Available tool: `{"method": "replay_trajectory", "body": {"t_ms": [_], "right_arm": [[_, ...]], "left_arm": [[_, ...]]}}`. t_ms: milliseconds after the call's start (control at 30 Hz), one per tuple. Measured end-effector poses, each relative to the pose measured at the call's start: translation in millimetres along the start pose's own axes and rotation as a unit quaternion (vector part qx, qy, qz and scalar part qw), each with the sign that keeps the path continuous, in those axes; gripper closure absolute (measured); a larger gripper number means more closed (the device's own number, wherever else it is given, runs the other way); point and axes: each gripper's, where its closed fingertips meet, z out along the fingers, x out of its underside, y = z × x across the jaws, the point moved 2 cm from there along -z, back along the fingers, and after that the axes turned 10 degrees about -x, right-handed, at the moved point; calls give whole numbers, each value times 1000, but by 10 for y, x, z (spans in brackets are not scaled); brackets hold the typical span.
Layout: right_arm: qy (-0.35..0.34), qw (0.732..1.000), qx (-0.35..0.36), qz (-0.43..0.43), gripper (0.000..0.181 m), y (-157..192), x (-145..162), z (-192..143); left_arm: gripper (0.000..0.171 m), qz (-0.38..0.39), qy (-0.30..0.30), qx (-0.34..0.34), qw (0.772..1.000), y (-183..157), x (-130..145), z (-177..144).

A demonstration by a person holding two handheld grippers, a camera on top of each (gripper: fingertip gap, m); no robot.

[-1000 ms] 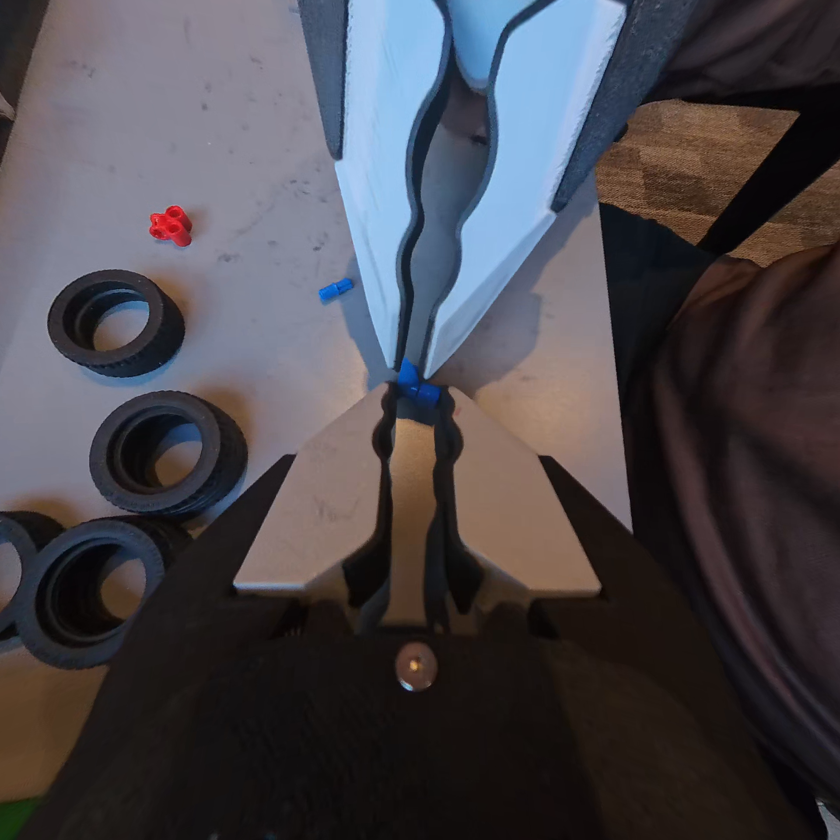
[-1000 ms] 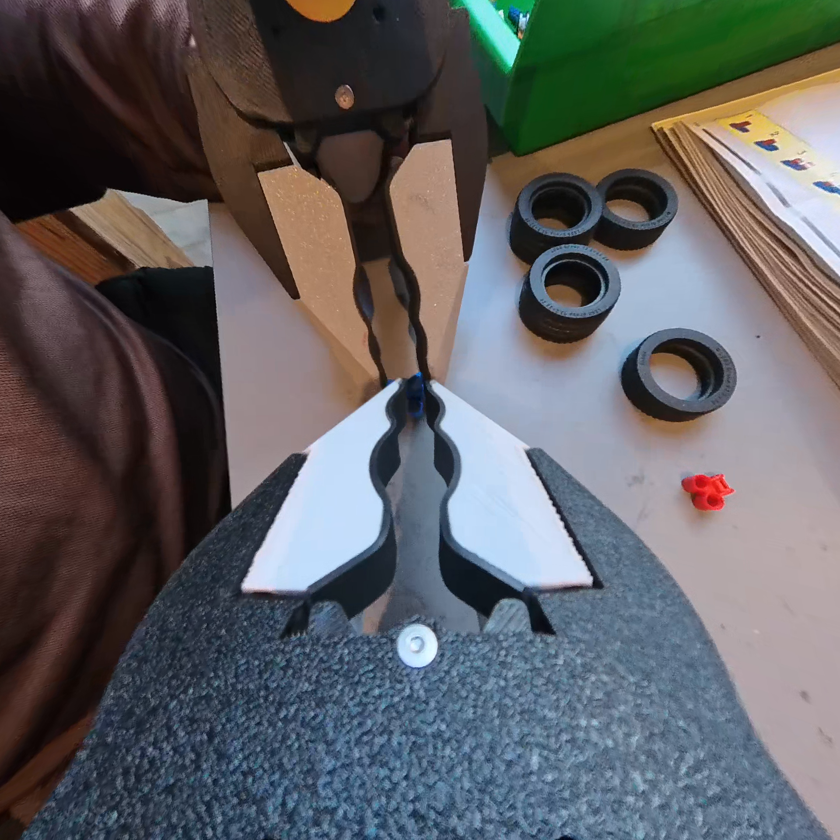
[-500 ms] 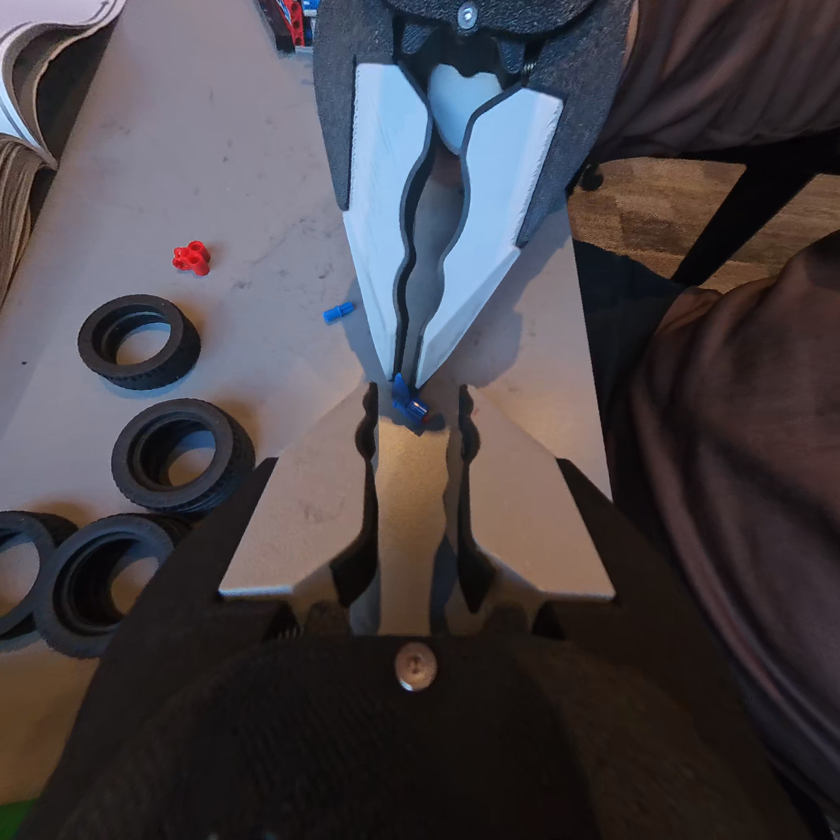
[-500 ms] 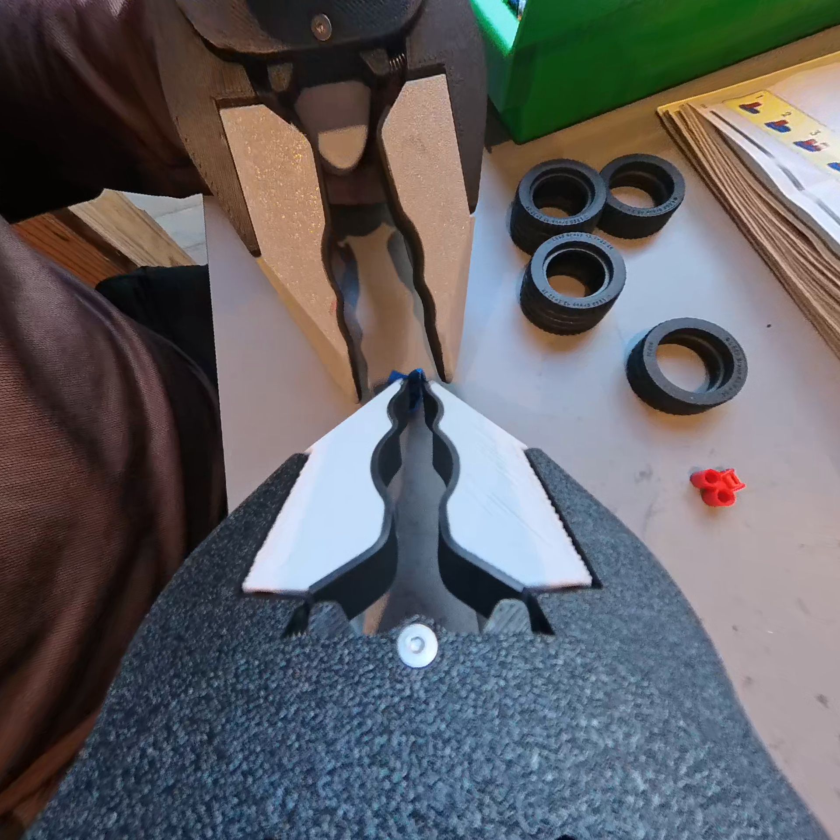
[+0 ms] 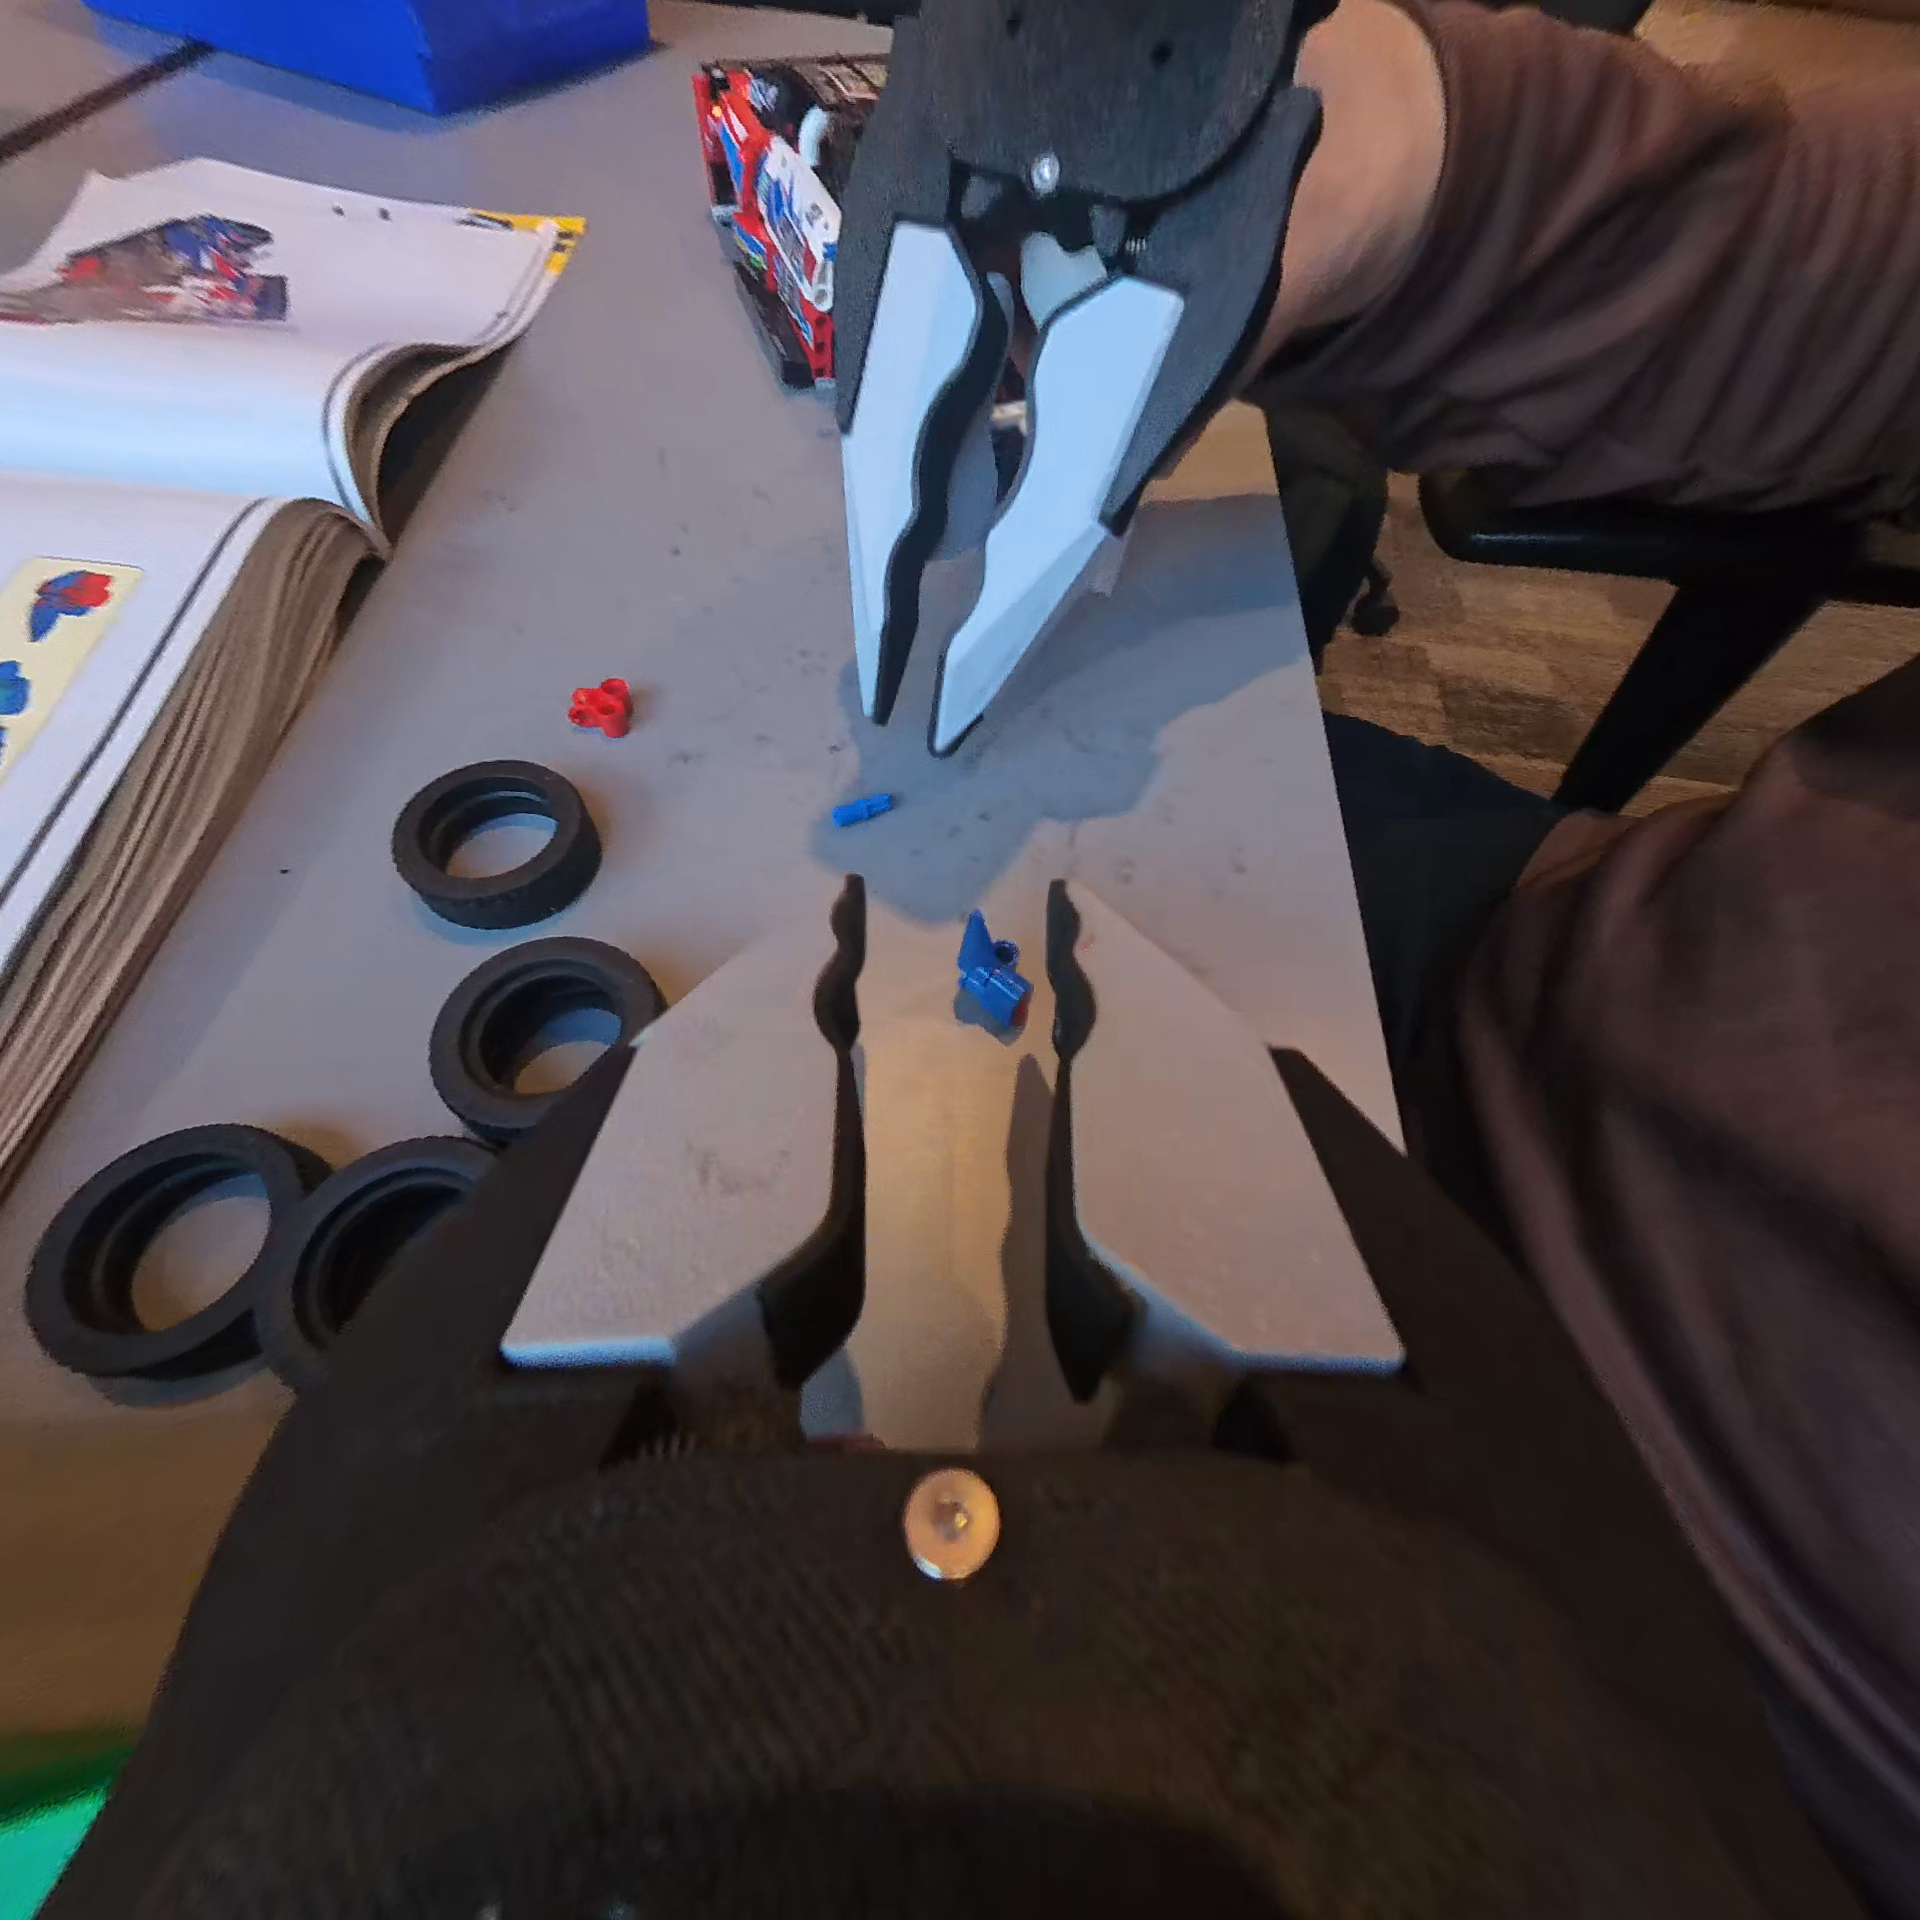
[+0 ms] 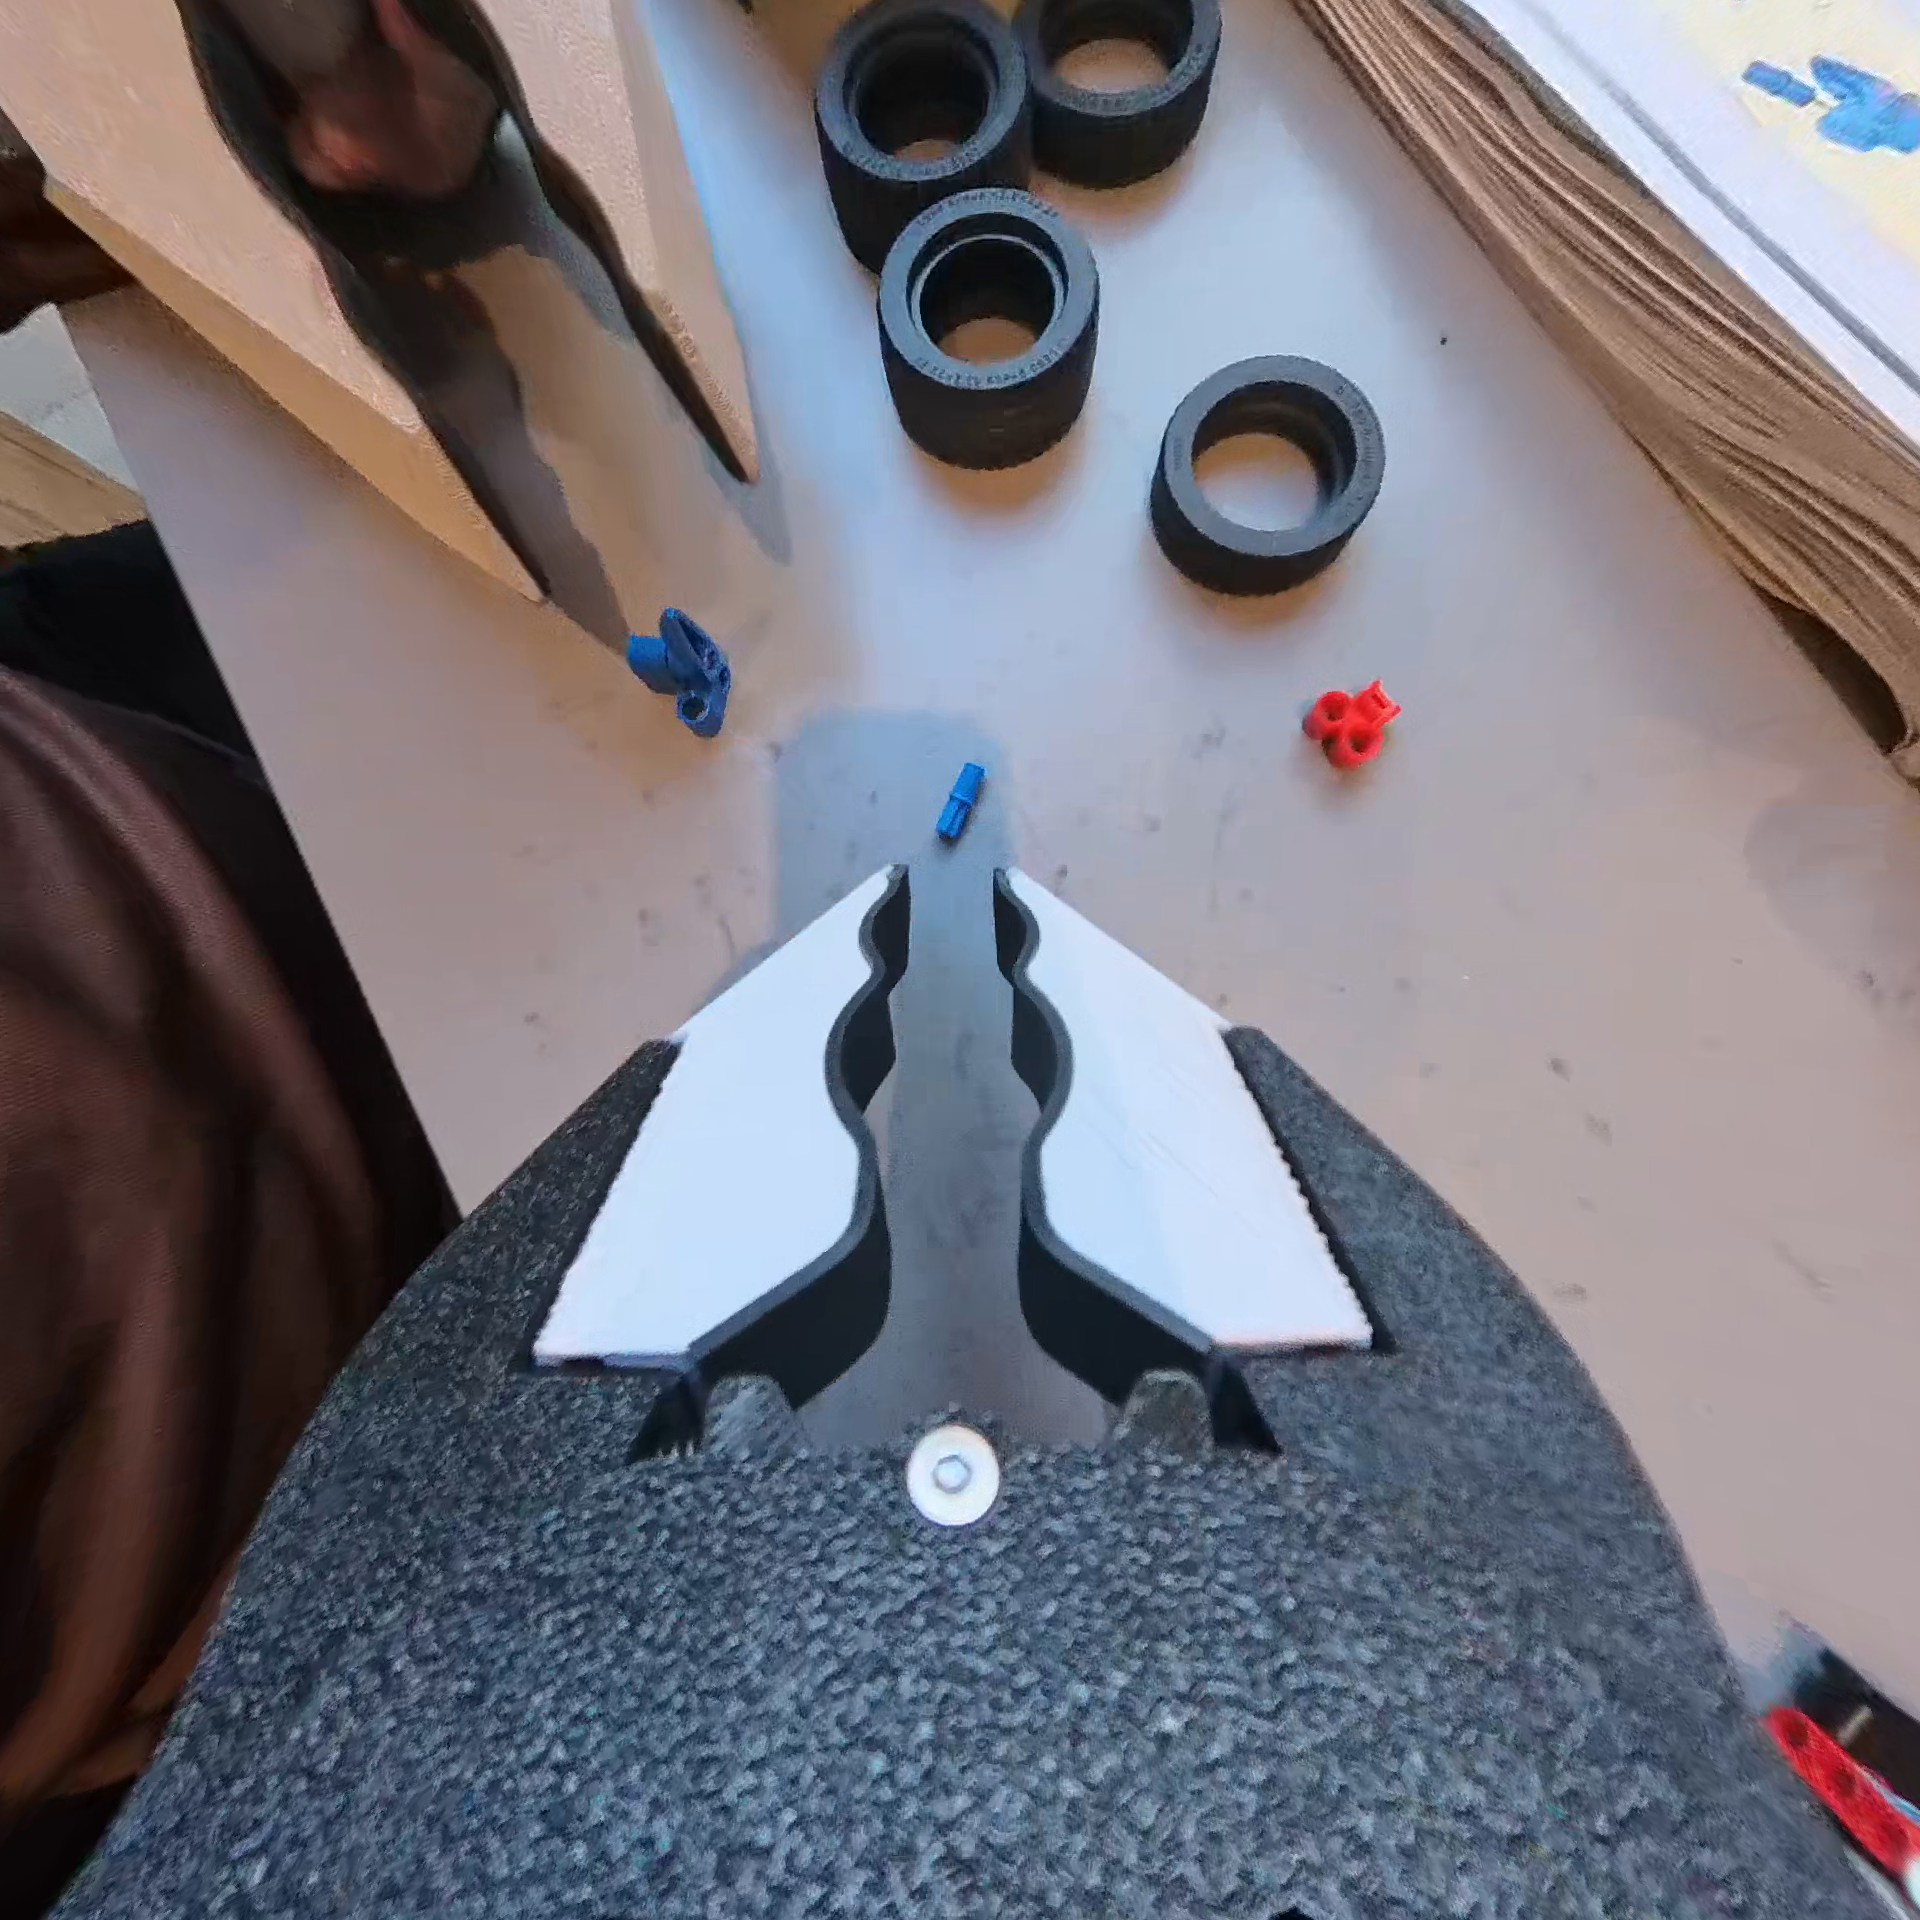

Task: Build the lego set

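Observation:
A small blue connector piece (image 5: 992, 977) lies on the grey table (image 5: 644, 582), between my left gripper's (image 5: 953, 888) wide-open fingers and close to the right one. Neither pad presses on it. In the right wrist view the same piece (image 6: 681, 670) sits beside one fingertip of the left gripper (image 6: 681, 556). My right gripper (image 6: 949, 875) is open and holds nothing. A small blue pin (image 6: 958, 800) lies on the table just ahead of its tips. In the left wrist view the right gripper (image 5: 912, 732) hangs over the table beyond that pin (image 5: 862, 808).
Several black tyres (image 5: 497, 842) (image 6: 987, 322) lie left of the grippers. A red connector (image 5: 601, 709) (image 6: 1351, 722) lies near them. An open instruction booklet (image 5: 208, 416), a printed box (image 5: 779, 218) and a blue bin (image 5: 416, 42) lie farther off. The table's edge (image 5: 1340, 790) runs close on the person's side. The grippers' ends are close to 8 centimetres from one another. Between my right fingertips and the red connector (image 6: 1351, 722) there is roughly 7 centimetres. It turns up in the left wrist view (image 5: 606, 697) as well.
Both grippers held the blue connector tip to tip. The left opened first, then the right let go. The piece now lies on the table, and the grippers have drawn apart.

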Motion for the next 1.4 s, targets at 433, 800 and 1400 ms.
{"method": "replay_trajectory", "body": {"t_ms": [433,800,1400], "right_arm": [[-25,999,7,20,177,-62,-45,198],[-76,995,-55,39,177,131,-242,51],[-90,988,-120,29,177,400,-373,45]], "left_arm": [[149,89,1,-77,993,18,11,48],[148,154,-26,-128,979,22,-44,41],[154,221,-13,-164,961,-8,-3,92]]}}
